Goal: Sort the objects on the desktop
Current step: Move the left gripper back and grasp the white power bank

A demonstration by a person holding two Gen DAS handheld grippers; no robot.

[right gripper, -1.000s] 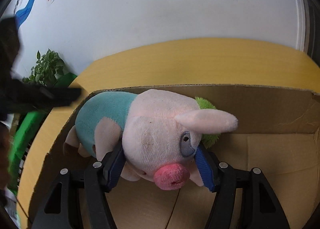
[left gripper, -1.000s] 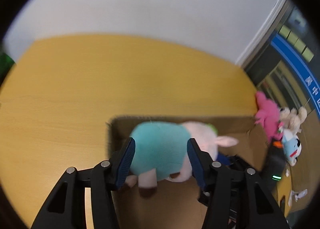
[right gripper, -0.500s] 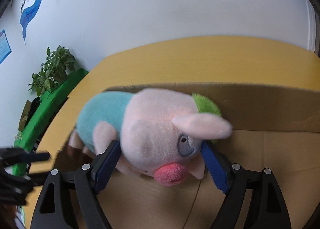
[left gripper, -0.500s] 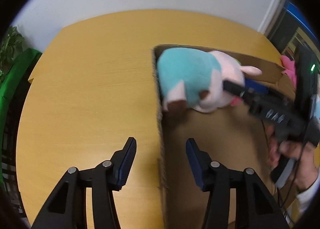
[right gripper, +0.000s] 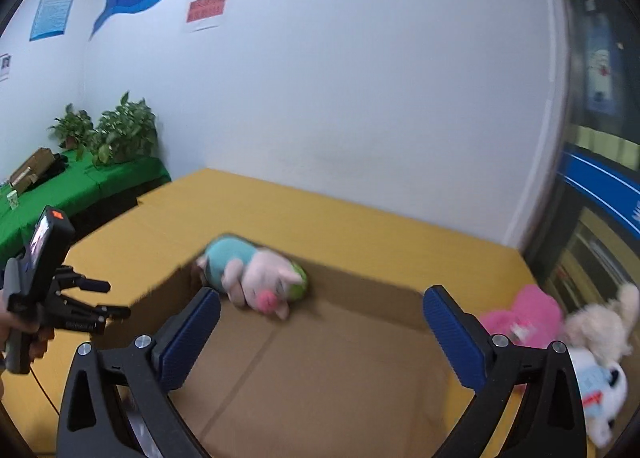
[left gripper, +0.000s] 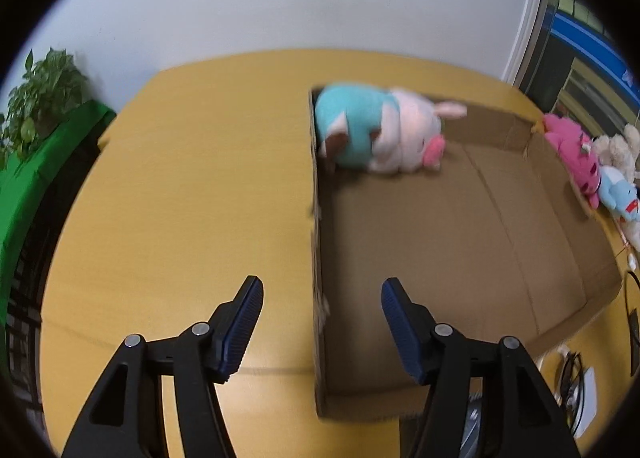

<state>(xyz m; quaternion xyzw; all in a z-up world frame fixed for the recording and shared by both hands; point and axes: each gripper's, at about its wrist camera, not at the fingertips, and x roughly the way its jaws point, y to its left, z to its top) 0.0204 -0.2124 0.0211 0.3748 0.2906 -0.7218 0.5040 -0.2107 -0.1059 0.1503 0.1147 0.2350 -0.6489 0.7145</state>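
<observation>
A plush pig (left gripper: 380, 136) with a teal body and pink head lies in the far left corner of an open cardboard box (left gripper: 460, 242) on the yellow table. It also shows in the right wrist view (right gripper: 256, 278). My left gripper (left gripper: 322, 294) is open and empty, hovering over the box's left wall (left gripper: 318, 258). My right gripper (right gripper: 320, 306) is wide open and empty, drawn back above the box floor (right gripper: 328, 370). The left gripper also shows at the left of the right wrist view (right gripper: 116, 298).
A pink plush (right gripper: 524, 314), a cream plush (right gripper: 604, 322) and a white-and-blue plush (right gripper: 596, 390) lie on the table right of the box. A green-covered table with potted plants (right gripper: 112, 134) stands far left. Cables and a white device (left gripper: 580, 382) lie near the box's near right corner.
Both grippers let go of the pig and pulled back. The pig now lies in the box's far left corner. The right gripper opened wide and rose.
</observation>
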